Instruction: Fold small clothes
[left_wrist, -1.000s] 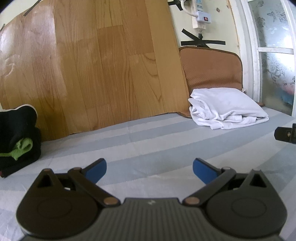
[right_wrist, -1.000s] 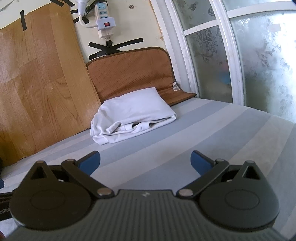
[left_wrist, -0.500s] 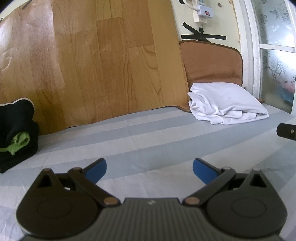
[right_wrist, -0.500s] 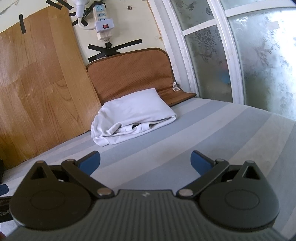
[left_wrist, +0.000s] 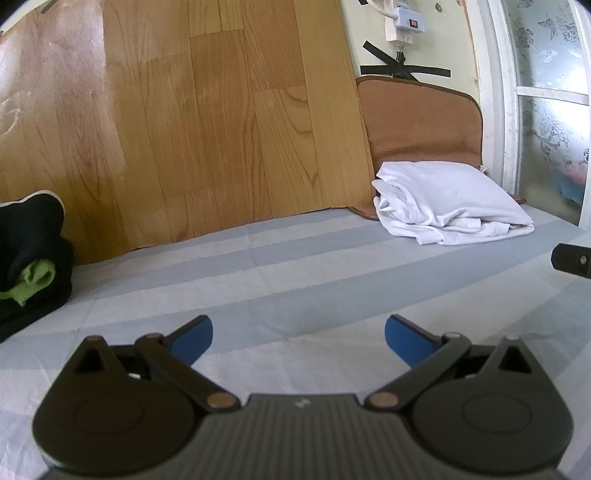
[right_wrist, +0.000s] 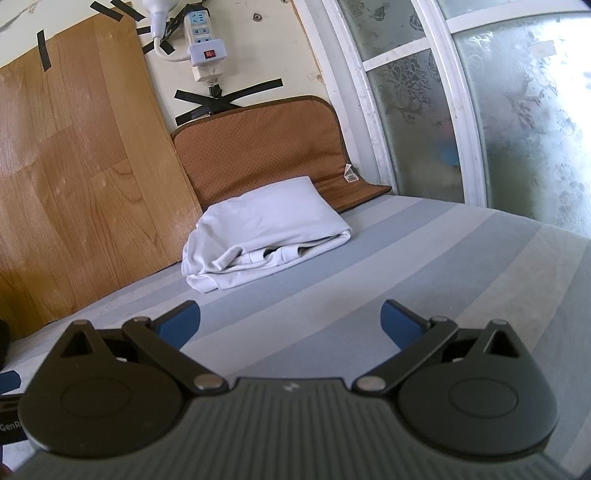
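Observation:
A folded white garment (left_wrist: 447, 201) lies at the far right of the striped bed sheet (left_wrist: 295, 280), against a brown cushion (left_wrist: 421, 122). In the right wrist view the same white garment (right_wrist: 266, 236) sits ahead and left of centre. A black garment with a green part (left_wrist: 29, 254) is piled at the left edge. My left gripper (left_wrist: 298, 338) hovers open over the sheet, nothing between its blue pads. My right gripper (right_wrist: 290, 325) is open too and holds nothing. Part of the right gripper (left_wrist: 572, 258) shows at the left view's right edge.
A wood-pattern board (left_wrist: 184, 122) leans along the back of the bed. A power strip (right_wrist: 203, 55) is taped to the wall above the brown cushion (right_wrist: 266, 147). Frosted window panes (right_wrist: 498, 110) close off the right side. Bare striped sheet (right_wrist: 406, 266) spreads between the grippers and the garments.
Both views have shifted slightly: the left gripper drifted so the white garment sits a little lower and the wall plug comes into view. Both grippers stay open and empty.

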